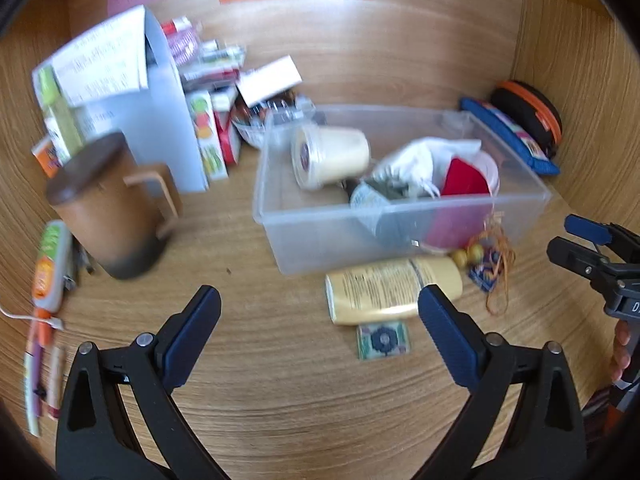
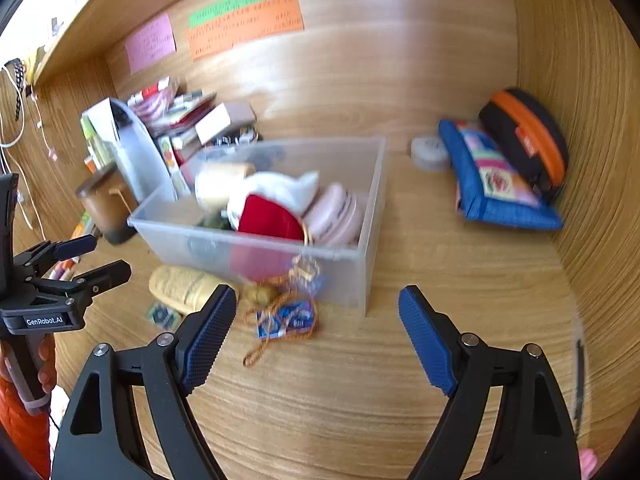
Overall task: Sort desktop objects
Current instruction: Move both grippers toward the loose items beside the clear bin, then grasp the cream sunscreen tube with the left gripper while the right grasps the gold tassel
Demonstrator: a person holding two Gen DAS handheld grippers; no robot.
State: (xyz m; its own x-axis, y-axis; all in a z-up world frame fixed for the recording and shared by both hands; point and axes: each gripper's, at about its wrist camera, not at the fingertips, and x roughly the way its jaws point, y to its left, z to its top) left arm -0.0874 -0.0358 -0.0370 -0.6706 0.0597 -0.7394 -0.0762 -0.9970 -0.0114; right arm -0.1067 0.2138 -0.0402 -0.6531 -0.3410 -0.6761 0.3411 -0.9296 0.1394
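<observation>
A clear plastic bin (image 1: 332,240) (image 2: 362,280) stands mid-desk, holding a cream cup (image 1: 332,156), white cloth (image 1: 416,160), a red item (image 2: 266,218) and a pink case (image 2: 336,216). In front of it lie a yellow lotion bottle (image 1: 388,290) (image 2: 182,286), a small green card (image 1: 383,340) and a blue charm with orange cord (image 2: 286,318) (image 1: 490,268). My left gripper (image 1: 320,312) (image 2: 92,258) is open and empty, just short of the bottle. My right gripper (image 2: 318,312) (image 1: 576,242) is open and empty, just short of the charm.
A brown lidded mug (image 1: 108,208), a white folder with boxes (image 1: 160,112) and pens (image 1: 44,344) sit at the left. A blue pouch (image 2: 492,176), a black-orange case (image 2: 528,140) and a tape roll (image 2: 430,152) sit at the back right. Wooden walls enclose the desk.
</observation>
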